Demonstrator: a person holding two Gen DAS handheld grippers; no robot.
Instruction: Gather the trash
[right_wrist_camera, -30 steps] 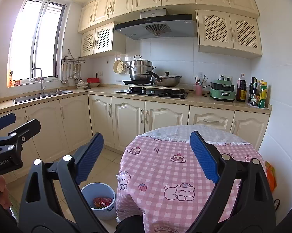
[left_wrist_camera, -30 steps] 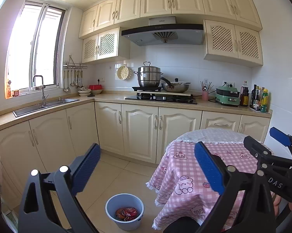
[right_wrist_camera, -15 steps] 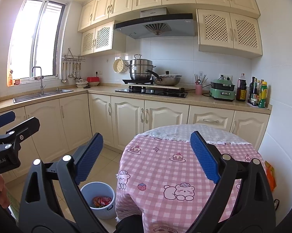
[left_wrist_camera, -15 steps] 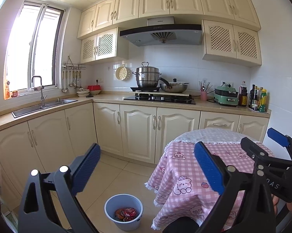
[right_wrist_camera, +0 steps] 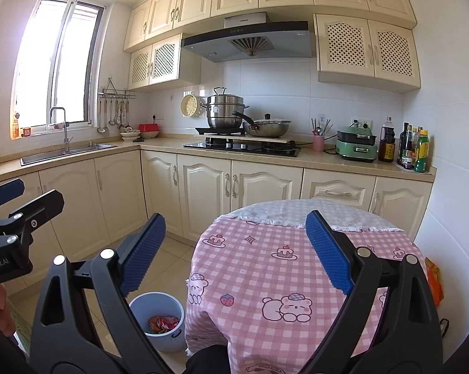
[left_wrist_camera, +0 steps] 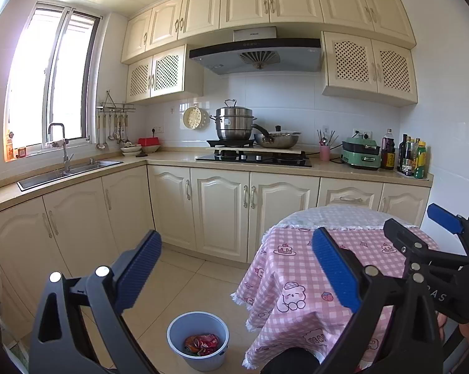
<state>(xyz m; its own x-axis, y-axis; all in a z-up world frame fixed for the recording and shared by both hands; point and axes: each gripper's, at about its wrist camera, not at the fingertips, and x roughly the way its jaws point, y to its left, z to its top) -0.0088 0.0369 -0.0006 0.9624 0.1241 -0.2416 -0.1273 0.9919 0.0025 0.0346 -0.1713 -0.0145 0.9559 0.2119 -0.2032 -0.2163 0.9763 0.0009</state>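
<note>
Left tool point(left_wrist_camera: 236, 275) and right tool point(right_wrist_camera: 236, 254) both spread wide, gripping nothing. Just below, red wrappers point(left_wrist_camera: 202, 344) inside the pale blue bin point(left_wrist_camera: 175, 332) on the floor, beside the pink-cloth counter's point(right_wrist_camera: 259, 268) hanging edge. Beyond, bare tiled floor point(left_wrist_camera: 178, 268) up to cream cabinets point(left_wrist_camera: 220, 215).

Both wrist views look forward between open jaws, held high, facing the stove point(left_wrist_camera: 254, 157) wall from mid-room. Both share bin point(left_wrist_camera: 198, 339), tabletop point(right_wrist_camera: 296, 249), cabinets; the left view sits further left.
</note>
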